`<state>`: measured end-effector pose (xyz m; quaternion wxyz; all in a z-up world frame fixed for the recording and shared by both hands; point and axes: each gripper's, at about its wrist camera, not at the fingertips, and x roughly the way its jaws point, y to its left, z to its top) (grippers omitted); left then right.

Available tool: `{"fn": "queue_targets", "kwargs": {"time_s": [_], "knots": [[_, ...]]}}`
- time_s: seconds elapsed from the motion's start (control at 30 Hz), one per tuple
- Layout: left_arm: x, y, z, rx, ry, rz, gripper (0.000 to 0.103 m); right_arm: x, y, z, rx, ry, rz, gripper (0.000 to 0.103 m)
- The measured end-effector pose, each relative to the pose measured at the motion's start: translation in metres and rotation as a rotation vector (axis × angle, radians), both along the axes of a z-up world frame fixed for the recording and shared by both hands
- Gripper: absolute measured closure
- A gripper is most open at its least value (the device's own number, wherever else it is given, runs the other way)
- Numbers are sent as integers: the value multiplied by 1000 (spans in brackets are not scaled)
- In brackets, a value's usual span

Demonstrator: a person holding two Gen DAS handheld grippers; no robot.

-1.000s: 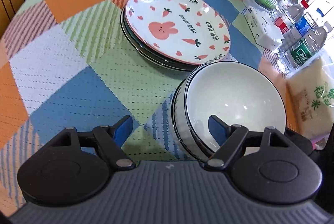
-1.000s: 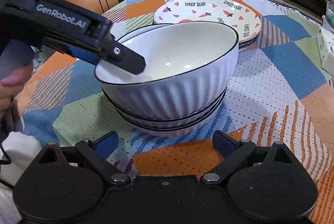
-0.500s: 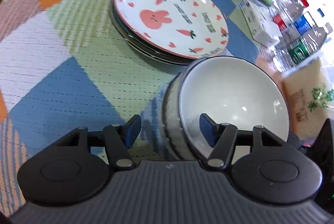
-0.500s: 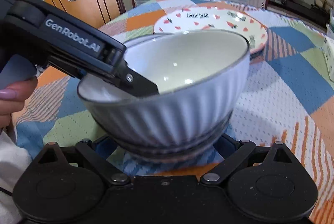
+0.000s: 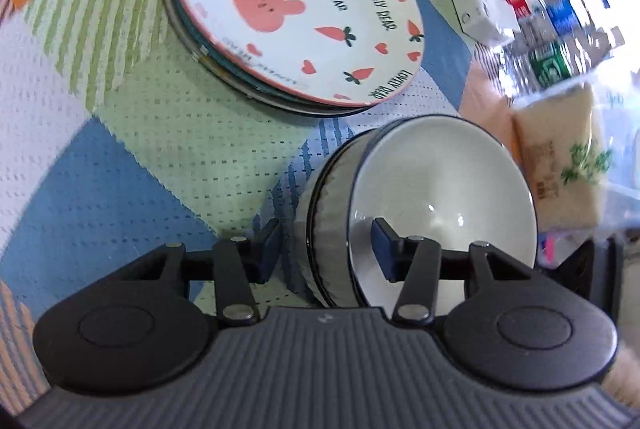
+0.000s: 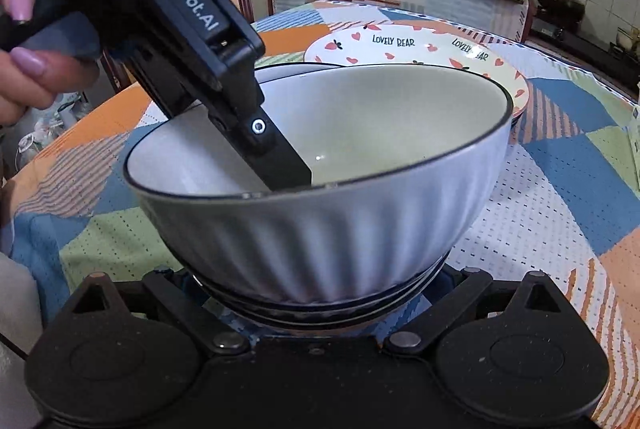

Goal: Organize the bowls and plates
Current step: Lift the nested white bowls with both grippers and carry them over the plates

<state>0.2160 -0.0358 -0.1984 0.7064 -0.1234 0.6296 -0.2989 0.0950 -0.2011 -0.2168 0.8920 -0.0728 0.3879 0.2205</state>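
- Straddling the near wall of the white ribbed ceramic bowl stack (image 5: 400, 217), the left gripper (image 5: 326, 249) is seen with one finger inside the top bowl and one outside; the jaws are partly closed, and whether the rim is already pinched cannot be told.
- Just beyond the bowl stack, on the patchwork tablecloth (image 5: 140, 133), the stack of plates topped by the rabbit-and-carrot "Lovely Bear" plate (image 5: 304, 1) is found, close to the bowls but apart from them.
- To the right of the bowl stack, a clear bag of rice (image 5: 560, 165) and plastic water bottles (image 5: 560, 25) are crowded close, so any lift is best kept clear of that side.
- Low at the base of the bowl stack (image 6: 320, 189), the right gripper (image 6: 316, 293) is spread wide; its fingertips are hidden behind the bowls, so contact cannot be judged.
- For a clean move, both grips are best closed firmly first, and the stack kept level so nested bowls are not shifted.
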Motion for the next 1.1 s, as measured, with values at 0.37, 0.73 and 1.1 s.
{"fn": "queue_targets", "kwargs": {"time_s": [0.37, 0.73, 1.1], "knots": [[-5, -10, 3, 0, -60, -5, 56, 4, 1, -5, 40, -57, 7, 0], [-24, -17, 19, 35, -105, -57, 56, -15, -1, -5, 67, -101, -6, 0], [-47, -14, 68, 53, -120, -60, 56, -42, 1, 29, 82, -138, -3, 0]]}}
